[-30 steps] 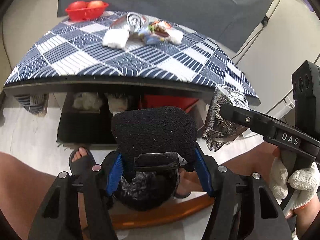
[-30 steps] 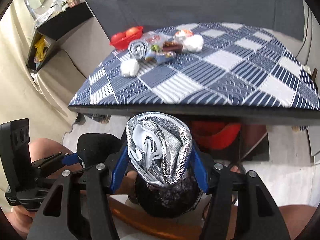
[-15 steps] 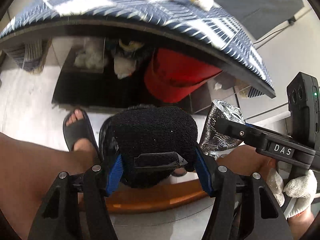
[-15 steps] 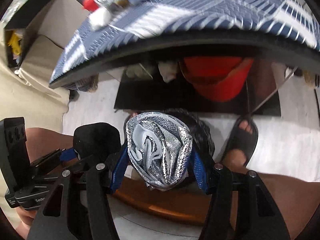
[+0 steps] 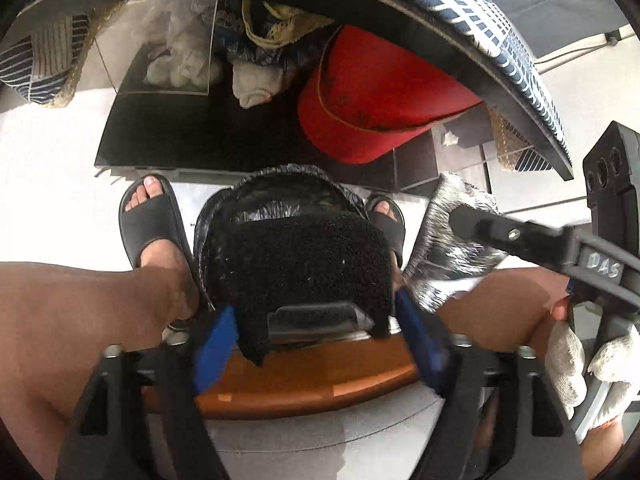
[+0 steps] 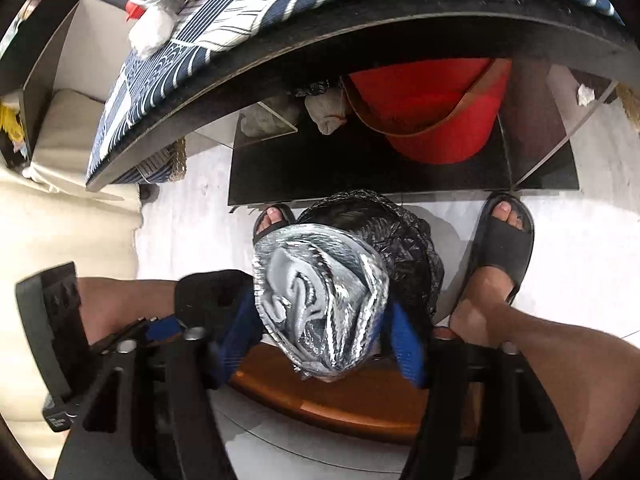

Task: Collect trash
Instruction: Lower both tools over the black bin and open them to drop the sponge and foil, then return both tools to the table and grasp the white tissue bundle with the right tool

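Sitting between the right hand-held gripper (image 6: 320,340) fingers: foil wrapper (image 6: 320,292).

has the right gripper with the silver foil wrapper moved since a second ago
Yes. The right gripper has dropped from table height, over the black bin bag on the floor; the table edge now sits above it. Its jaws have just been opening around the foil wrapper.
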`<action>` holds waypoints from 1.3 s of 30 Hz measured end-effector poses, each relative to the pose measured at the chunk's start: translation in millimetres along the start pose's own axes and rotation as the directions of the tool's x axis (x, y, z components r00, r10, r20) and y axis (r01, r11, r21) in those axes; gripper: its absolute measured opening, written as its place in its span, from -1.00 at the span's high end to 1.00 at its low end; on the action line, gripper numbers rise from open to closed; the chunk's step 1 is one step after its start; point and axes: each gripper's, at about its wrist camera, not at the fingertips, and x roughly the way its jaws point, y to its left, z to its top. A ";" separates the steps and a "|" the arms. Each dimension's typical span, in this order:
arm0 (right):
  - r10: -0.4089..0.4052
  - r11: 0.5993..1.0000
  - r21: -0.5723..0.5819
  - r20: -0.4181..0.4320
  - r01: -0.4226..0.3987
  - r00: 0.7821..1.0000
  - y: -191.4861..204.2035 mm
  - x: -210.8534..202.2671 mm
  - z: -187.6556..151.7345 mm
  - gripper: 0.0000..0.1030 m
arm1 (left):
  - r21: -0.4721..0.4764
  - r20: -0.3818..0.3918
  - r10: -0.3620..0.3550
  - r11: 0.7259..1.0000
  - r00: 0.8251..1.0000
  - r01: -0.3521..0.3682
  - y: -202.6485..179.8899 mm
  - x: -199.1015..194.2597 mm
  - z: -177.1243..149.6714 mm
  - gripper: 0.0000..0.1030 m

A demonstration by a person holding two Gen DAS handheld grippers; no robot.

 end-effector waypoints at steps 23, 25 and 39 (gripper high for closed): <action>0.029 0.992 -0.122 0.249 0.002 0.968 20.9 -59.5 -3.0 -0.44 | 0.026 0.181 -0.028 0.999 0.983 0.024 -7.5 -40.3 4.4 -0.64; 0.020 0.987 -0.156 0.295 0.028 0.955 25.5 -69.4 -4.8 -0.44 | 0.045 0.210 -0.028 0.999 0.977 0.019 -10.4 -47.4 5.2 -0.64; 0.037 0.940 -0.301 0.554 0.159 0.832 50.3 -130.5 27.1 -0.71 | 0.165 0.476 0.032 0.978 0.879 -0.125 -17.0 -115.2 58.4 -0.80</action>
